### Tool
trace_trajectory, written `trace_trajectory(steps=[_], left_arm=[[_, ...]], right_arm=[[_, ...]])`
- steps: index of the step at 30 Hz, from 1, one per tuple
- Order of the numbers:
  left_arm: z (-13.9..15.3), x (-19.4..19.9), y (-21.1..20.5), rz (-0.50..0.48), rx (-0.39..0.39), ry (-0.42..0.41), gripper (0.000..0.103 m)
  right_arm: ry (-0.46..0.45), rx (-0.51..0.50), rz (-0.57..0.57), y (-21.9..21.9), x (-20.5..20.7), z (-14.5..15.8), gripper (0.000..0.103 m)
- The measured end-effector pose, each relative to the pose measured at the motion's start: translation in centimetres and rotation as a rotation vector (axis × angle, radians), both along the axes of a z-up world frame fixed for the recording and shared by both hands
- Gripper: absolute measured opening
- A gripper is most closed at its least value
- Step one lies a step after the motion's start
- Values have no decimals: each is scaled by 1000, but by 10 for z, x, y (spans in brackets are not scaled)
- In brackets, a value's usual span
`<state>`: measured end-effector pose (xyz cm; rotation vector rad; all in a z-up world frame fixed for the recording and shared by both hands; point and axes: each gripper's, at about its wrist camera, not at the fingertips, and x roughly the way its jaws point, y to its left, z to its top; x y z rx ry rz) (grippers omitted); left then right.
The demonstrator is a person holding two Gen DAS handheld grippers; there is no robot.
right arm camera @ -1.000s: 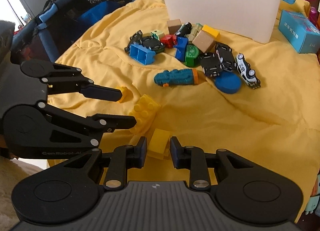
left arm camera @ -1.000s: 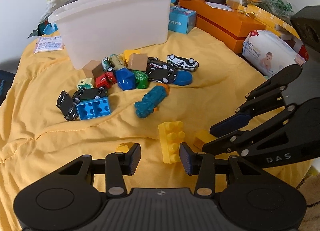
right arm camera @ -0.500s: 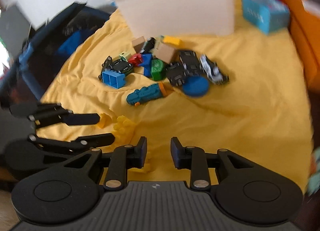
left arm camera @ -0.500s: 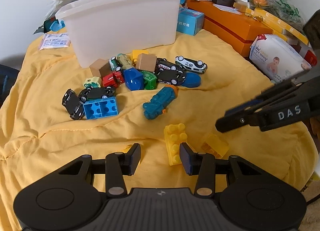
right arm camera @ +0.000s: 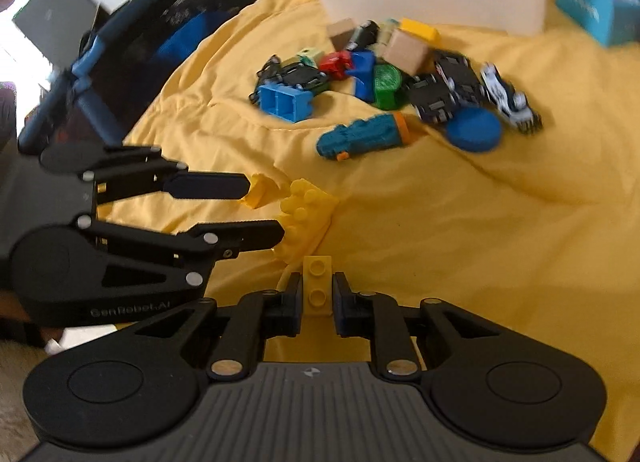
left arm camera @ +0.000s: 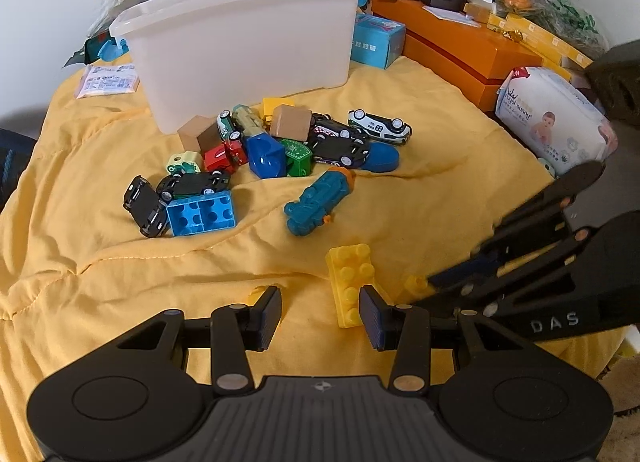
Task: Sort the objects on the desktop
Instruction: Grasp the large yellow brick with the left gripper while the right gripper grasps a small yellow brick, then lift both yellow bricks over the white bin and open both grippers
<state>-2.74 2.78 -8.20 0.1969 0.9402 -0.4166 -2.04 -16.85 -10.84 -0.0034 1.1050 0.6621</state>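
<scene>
Between right gripper (right arm camera: 317, 298) fingers: small yellow two-stud brick (right arm camera: 318, 286), clamped on both sides, raised off yellow blanket (right arm camera: 440, 229). Just ahead-left of it, large yellow brick (right arm camera: 306, 213), near left gripper (left arm camera: 320, 312) fingertips. Left gripper spread wide, grasping nothing; large yellow brick just beside its right finger (left arm camera: 376, 318), small yellow piece (left arm camera: 256, 294) at left finger. Farther ahead: teal toy (left arm camera: 318, 201), blue brick (left arm camera: 202, 213), toy-car heap, then white bin (left arm camera: 248, 45).

Bright daylight, fisheye-bent edges, blurred right view.
</scene>
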Motion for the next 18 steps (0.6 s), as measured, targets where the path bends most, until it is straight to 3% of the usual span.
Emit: trace_trajectory(steps=[4, 11, 12, 13, 18], left_arm=[[5, -1, 0, -5, -28, -9, 47], [-14, 11, -2, 20, -65, 73, 47], [-17, 12, -1, 19, -82, 85, 45], [-20, 13, -2, 11, -94, 93, 29], [-6, 6, -6, -47, -103, 47, 27]], right_arm=[[-98, -113, -31, -9, 5, 9, 17], [-92, -143, -45, -12, 5, -5, 17], [-113, -159, -28, -10, 2, -6, 17], [-127, -171, -16, -8, 0, -6, 17], [-155, -201, 24, -2, -1, -4, 17]])
